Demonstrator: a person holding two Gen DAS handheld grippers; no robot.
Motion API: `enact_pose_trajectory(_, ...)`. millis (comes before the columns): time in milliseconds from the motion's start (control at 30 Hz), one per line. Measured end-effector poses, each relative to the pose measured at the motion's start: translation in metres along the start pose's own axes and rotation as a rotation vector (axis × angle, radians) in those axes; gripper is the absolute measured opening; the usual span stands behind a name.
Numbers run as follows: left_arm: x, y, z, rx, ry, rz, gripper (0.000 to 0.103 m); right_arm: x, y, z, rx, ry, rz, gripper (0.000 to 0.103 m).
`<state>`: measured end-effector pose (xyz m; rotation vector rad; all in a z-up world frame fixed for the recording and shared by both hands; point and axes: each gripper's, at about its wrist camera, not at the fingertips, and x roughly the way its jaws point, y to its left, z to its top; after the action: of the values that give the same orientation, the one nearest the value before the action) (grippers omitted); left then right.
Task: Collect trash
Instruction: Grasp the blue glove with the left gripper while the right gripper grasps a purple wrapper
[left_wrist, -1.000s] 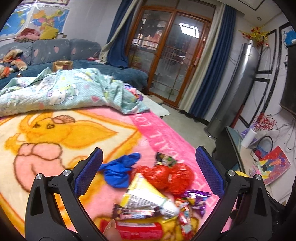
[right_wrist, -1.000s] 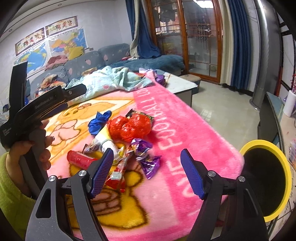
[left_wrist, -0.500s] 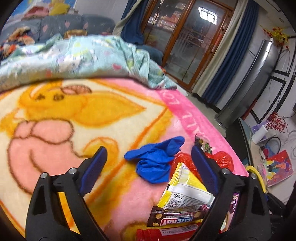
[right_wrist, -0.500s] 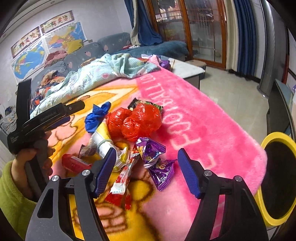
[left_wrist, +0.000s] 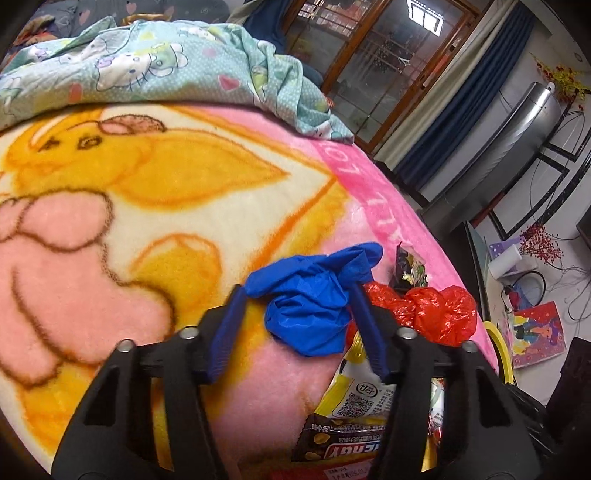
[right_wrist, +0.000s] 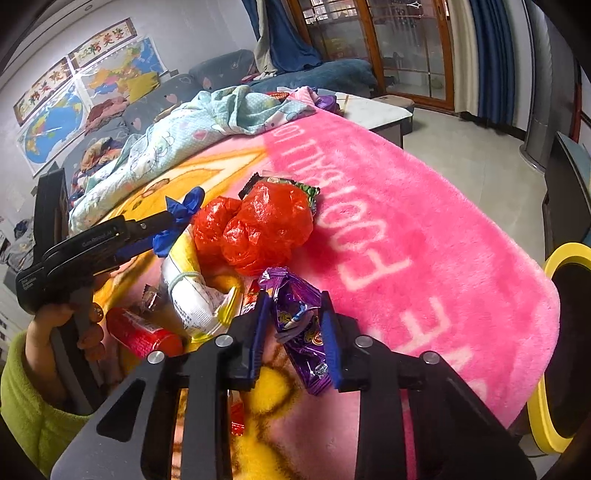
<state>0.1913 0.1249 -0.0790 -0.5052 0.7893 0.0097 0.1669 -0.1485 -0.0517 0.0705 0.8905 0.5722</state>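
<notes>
Currently left gripper (left_wrist: 297, 295) clamps blue glove (left_wrist: 308, 306), right gripper (right_wrist: 293, 319) pinches purple wrapper (right_wrist: 299, 321). Risk: limp glove slips; slick wrapper slides out before yellow bin (right_wrist: 554, 258).

The left hand-held gripper (left_wrist: 297, 291) has moved in and now squeezes the blue glove (left_wrist: 312, 308). The right hand-held gripper (right_wrist: 293, 308) has dropped down too, and its fingers now close around the purple wrapper (right_wrist: 299, 325).
</notes>
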Motion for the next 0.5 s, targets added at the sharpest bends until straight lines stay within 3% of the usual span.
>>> enact_pose_trajectory(100, 0.002, 0.001, -0.002, 0.000, 0.010, -0.007, 0.030, -0.001, 0.001, -0.002, -0.008, -0.001, 0.002, 0.013)
enact_pose_trajectory(300, 0.002, 0.003, -0.004, -0.005, 0.019, -0.028, 0.014, -0.002, 0.001, -0.003, -0.011, 0.000, 0.000, 0.013)
enact_pose_trajectory(500, -0.012, 0.001, -0.003, 0.000, -0.029, -0.036, 0.010, -0.006, 0.002, -0.004, -0.014, -0.003, 0.007, 0.012)
